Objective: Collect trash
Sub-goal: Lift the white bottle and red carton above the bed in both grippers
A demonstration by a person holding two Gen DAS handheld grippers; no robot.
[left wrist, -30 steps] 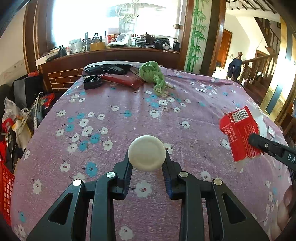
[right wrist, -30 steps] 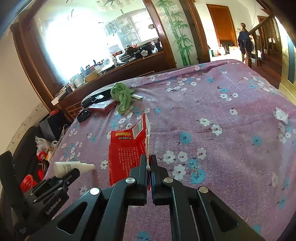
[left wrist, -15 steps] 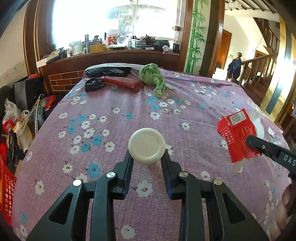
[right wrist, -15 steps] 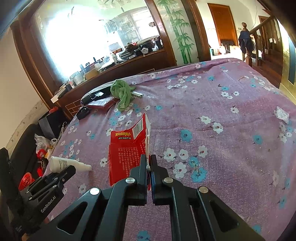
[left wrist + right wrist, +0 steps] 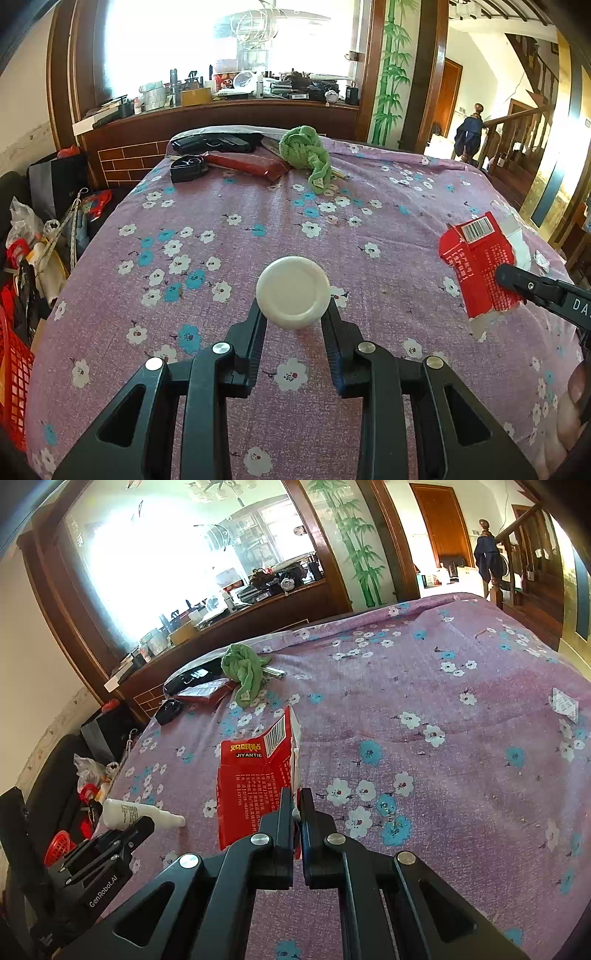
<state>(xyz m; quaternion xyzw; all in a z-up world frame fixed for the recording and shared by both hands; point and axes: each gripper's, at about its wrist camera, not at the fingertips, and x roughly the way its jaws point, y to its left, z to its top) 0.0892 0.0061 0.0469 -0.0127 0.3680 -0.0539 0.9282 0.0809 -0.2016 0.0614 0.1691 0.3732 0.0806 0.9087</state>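
Note:
My left gripper (image 5: 293, 314) is shut on a white plastic bottle (image 5: 293, 291), seen end-on from its round base, held above the purple flowered tablecloth (image 5: 240, 236). In the right wrist view the same bottle (image 5: 136, 814) lies sideways in the left gripper (image 5: 146, 825) at the left. My right gripper (image 5: 295, 799) is shut on a torn red carton (image 5: 255, 779) with a barcode and holds it upright above the cloth. The carton (image 5: 480, 262) and the right gripper (image 5: 504, 275) also show at the right of the left wrist view.
A green cloth (image 5: 306, 155), a red packet (image 5: 243, 164), a black case (image 5: 186, 168) and a black bag (image 5: 216, 142) lie at the table's far end. A white paper scrap (image 5: 565, 703) lies at the right. A red basket (image 5: 14, 373) and clutter sit off the left edge.
Both grippers have risen and drawn back slightly with the bottle and the carton still held. The table looks a little farther away.

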